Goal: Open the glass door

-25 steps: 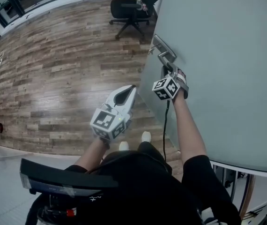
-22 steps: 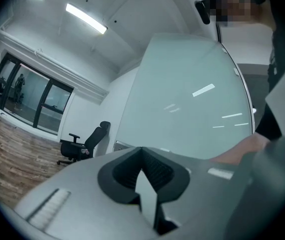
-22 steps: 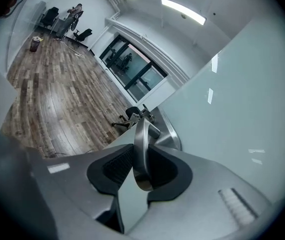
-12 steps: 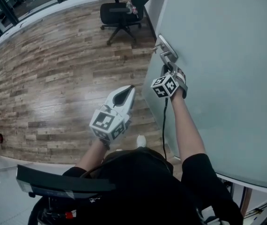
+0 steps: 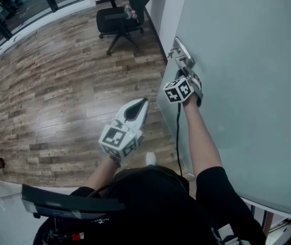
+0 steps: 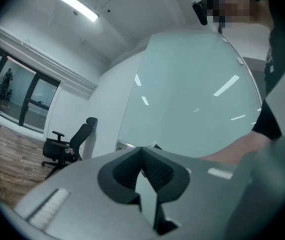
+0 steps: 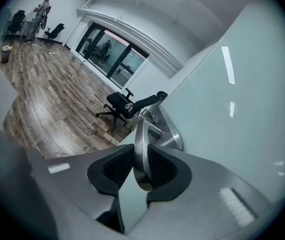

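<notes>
**Head view: right gripper clamped on the lever of a frosted glass door**

Filling the right side of the head view is the frosted glass door (image 5: pixel 247 86), pale green-grey and upright, its free edge near the middle of the frame. Beside it spreads a wood-plank floor (image 5: pixel 58 96), running up to dark-framed windows (image 5: pixel 13 4) at the top left. The person (image 5: pixel 150 203), in a black top, stands at the bottom of the frame with both forearms stretched forward. A black office chair (image 5: pixel 120 19) on castors stands on the floor beyond the door's edge, close to a white wall.

The left gripper (image 5: pixel 143 102) hangs over the floor, well apart from the door and pointing roughly level. In the left gripper view its tips (image 6: pixel 142 151) meet, with nothing caught between them; the glass panel and the chair show beyond.

The right gripper (image 5: pixel 185 74), its marker cube (image 5: pixel 178 91) facing up, reaches the door near its free edge. A black cable (image 5: pixel 177 131) trails from it along the forearm. The metal lever handle (image 5: pixel 181 63) projects from a steel plate (image 5: pixel 184 51) on the glass. In the right gripper view the lever (image 7: pixel 141 144) stands between the two ribbed pads (image 7: pixel 116 166), which press on both of its flat sides, the jaws partly apart around its width. The lever's rounded end sits inside the jaw hollow.
</notes>
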The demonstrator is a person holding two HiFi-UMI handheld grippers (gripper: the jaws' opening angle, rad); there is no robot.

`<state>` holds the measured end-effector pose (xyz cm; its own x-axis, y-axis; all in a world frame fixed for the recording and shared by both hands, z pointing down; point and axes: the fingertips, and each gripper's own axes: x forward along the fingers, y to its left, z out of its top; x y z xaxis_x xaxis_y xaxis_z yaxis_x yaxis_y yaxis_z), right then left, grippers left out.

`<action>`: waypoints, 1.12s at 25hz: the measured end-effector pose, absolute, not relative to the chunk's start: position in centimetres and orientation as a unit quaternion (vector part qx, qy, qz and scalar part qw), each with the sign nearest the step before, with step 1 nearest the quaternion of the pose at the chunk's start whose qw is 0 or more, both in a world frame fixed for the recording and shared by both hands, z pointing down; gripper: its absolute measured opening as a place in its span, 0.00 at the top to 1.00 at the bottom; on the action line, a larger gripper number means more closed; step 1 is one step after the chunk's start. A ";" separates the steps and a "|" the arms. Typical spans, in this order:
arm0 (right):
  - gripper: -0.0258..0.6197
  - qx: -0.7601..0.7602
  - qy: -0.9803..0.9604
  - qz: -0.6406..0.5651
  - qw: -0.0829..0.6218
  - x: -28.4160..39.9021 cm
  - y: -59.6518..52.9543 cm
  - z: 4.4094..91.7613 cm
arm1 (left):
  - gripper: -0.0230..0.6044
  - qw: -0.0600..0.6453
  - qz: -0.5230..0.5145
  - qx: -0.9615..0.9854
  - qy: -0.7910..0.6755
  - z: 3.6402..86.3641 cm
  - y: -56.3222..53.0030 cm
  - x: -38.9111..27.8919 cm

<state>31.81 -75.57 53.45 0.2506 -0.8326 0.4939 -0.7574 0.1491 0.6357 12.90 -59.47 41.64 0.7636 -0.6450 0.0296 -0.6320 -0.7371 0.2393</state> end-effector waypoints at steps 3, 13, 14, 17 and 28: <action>0.82 0.657 -0.604 -0.038 0.450 33.1 -76.0 53.3 | 0.96 0.120 -0.025 0.932 -0.342 41.7 -59.7 13.4; 0.82 0.665 -0.594 -0.043 0.451 34.9 -76.8 53.2 | 0.96 0.115 -0.012 0.930 -0.349 41.7 -59.8 13.2; 0.82 0.666 -0.594 -0.042 0.450 34.9 -76.8 53.2 | 0.96 0.116 -0.012 0.929 -0.352 41.8 -59.7 13.0; 0.82 0.670 -0.589 -0.043 0.451 35.2 -76.6 53.0 | 0.96 0.115 -0.012 0.926 -0.359 41.5 -59.1 12.3; 0.82 0.688 -0.658 -0.077 0.295 30.3 -69.1 47.8 | 0.96 0.111 -0.022 0.916 -0.385 41.2 -58.4 8.1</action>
<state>30.34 -69.08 47.80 0.1218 -0.9516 0.2823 -0.8602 0.0407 0.5083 8.11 -58.42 41.24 0.7024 -0.7104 0.0444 -0.7006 -0.6790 0.2196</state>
